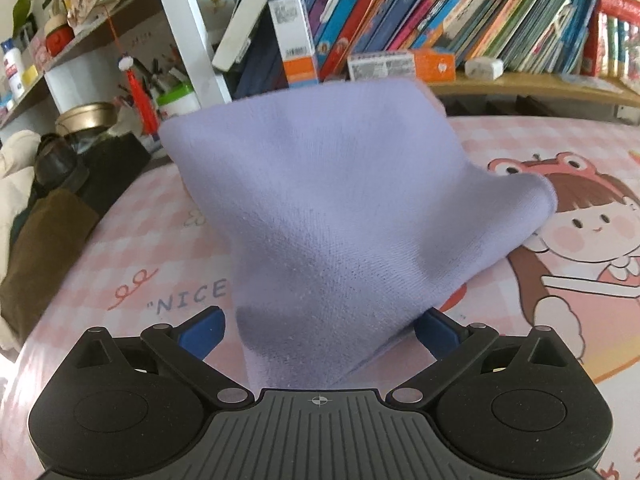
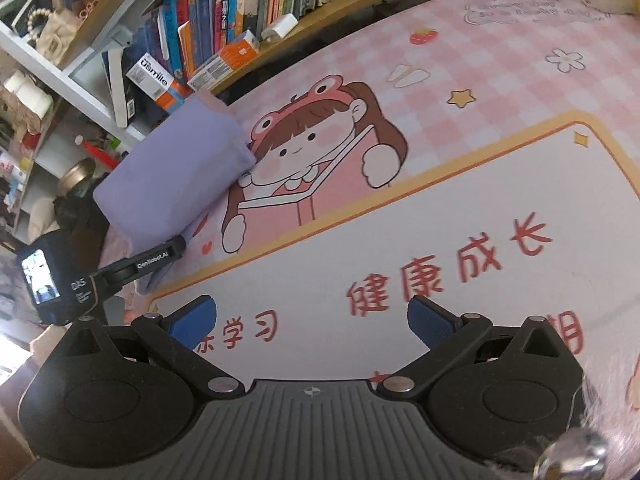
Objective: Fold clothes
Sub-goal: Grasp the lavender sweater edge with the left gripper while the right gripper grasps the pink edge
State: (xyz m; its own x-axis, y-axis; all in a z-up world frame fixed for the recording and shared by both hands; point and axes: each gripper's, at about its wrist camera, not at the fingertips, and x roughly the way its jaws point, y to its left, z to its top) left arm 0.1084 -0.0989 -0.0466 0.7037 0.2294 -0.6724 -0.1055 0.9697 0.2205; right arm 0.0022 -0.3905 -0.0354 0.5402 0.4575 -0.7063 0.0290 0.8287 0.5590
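Observation:
A folded lavender garment fills the middle of the left wrist view, lying on the pink cartoon mat. Its near end runs down between the blue pads of my left gripper, whose jaws stand wide apart, so the gripper is open around the cloth. From the right wrist view the same garment sits at the mat's left edge, with the left gripper's finger against its near end. My right gripper hangs open over the white printed panel of the mat, holding nothing and well apart from the garment.
A bookshelf packed with books and boxes runs along the far edge of the mat. Dark and brown clothing is heaped off the left side. A fuzzy pink sleeve shows at the right gripper's lower right.

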